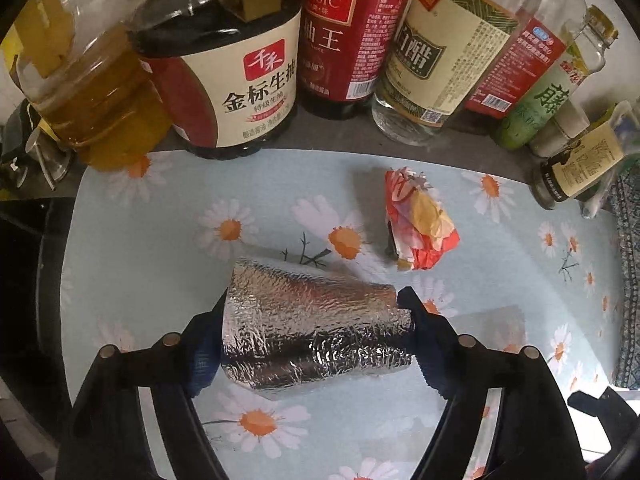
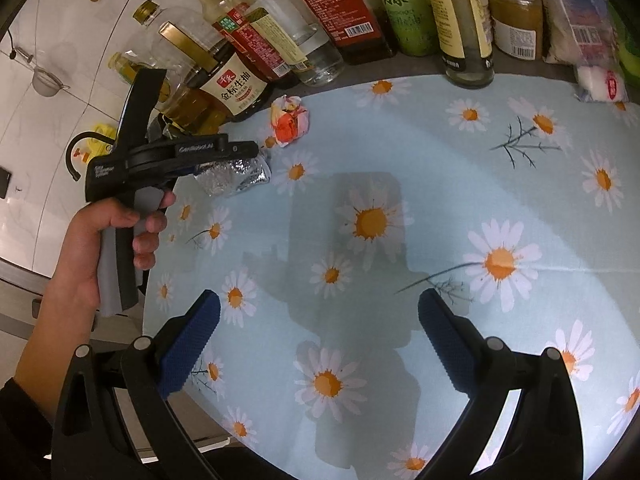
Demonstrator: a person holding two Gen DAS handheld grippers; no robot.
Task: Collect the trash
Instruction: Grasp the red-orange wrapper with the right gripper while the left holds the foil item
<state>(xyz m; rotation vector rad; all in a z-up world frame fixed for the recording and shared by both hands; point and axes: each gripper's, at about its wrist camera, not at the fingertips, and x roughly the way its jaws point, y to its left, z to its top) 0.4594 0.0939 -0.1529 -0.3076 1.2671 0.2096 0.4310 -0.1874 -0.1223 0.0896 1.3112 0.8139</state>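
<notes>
We read this moment as the pick-up step of collecting trash. The left tongs [image 1: 316, 322] point steeply down at the desk [image 1: 160, 240], which is covered by a pale blue daisy-print cloth. Between their blue pads [image 1: 202, 356] lies a rolled piece of silver foil [image 1: 316, 332], resting on the cloth near the desk's left edge. In the left wrist view both fingers meet the ends of the roll, so we judge the left tongs clenched on the foil, although the roll looks not yet lifted. In the right wrist view a hand [image 2: 104, 240] grips the handle of that tool, with the foil showing just beneath it.

A second piece of trash, a crumpled red, yellow and white wrapper [image 1: 418, 222], lies on the cloth just beyond the foil, apart from it and short of the row of sauce and oil bottles [image 1: 236, 76] along the back of the desk.

The right tongs [image 2: 320, 344] hover released over bare cloth, with nothing between them, well apart from both pieces.

For the next move we judge that a firm hold on the foil is needed before raising it, since a loose roll could slip or crush. The wrapper then wants a reach that stays clear of the bottles. No bin is in view.
</notes>
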